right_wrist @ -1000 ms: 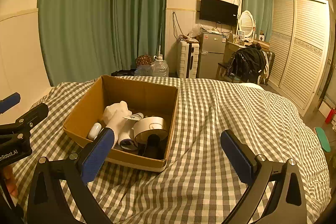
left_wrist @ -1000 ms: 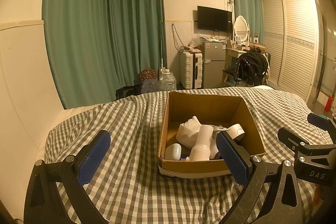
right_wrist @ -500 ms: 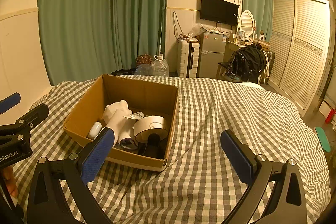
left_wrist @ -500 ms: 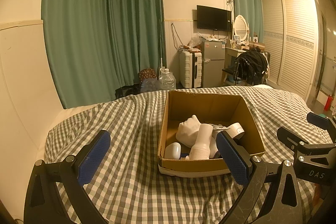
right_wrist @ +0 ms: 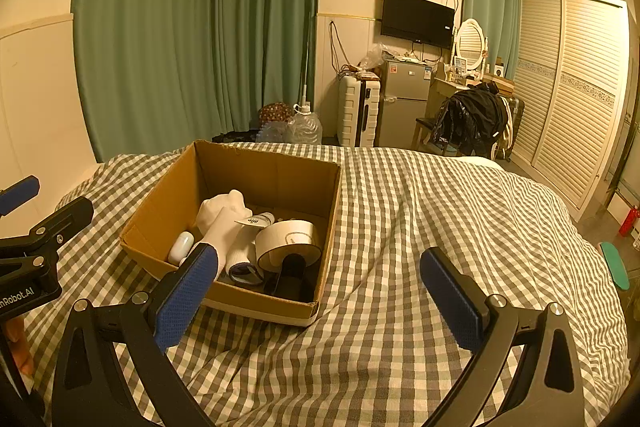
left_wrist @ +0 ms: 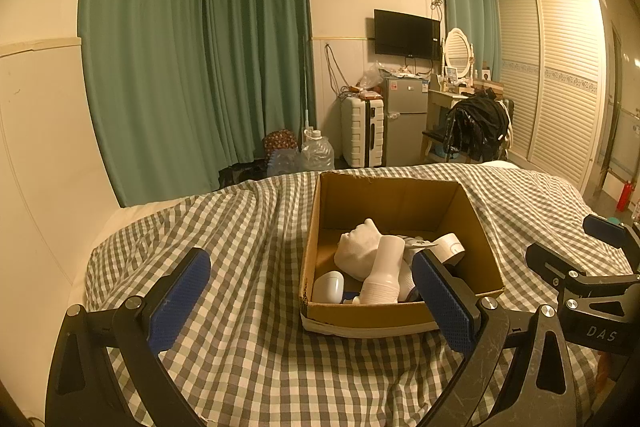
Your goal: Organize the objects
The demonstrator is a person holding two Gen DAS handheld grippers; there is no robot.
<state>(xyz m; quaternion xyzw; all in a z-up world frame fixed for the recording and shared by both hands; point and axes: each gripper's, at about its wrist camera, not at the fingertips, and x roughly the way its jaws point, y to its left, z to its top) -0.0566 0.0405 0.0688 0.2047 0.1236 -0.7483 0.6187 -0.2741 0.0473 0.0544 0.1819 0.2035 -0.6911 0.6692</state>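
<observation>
Bedroom scene under warm yellow light, seen from two hand-held tongs hovering above a bed covered in a grey-and-white checked cloth [left_wrist: 248, 339]. An open brown cardboard box [left_wrist: 362, 317] sits on the cloth, its flaps missing and its near wall edged with pale tape.

The left tongs [left_wrist: 316, 301] are spread wide and hold nothing. Their black arms end in blue textured pads; the left pad hangs over bare cloth to the left of the box, while the right pad overlaps the box's near right corner in the view. The right tongs [right_wrist: 320, 291] are likewise spread wide and empty. Their left pad lies over the box's near wall, and their right pad hangs above cloth well to the right of the box.

Inside the box, objects lie jumbled together. A white plaster face cast [left_wrist: 356, 251] rests face-up toward the far side. A white ribbed plastic bottle [left_wrist: 384, 277] leans across it. A small smooth white oval device [left_wrist: 329, 287] lies in the near left corner. A wide roll of white tape [right_wrist: 290, 241] stands on edge on the right side, just beyond a black object [right_wrist: 292, 279] in the near right corner.
</observation>
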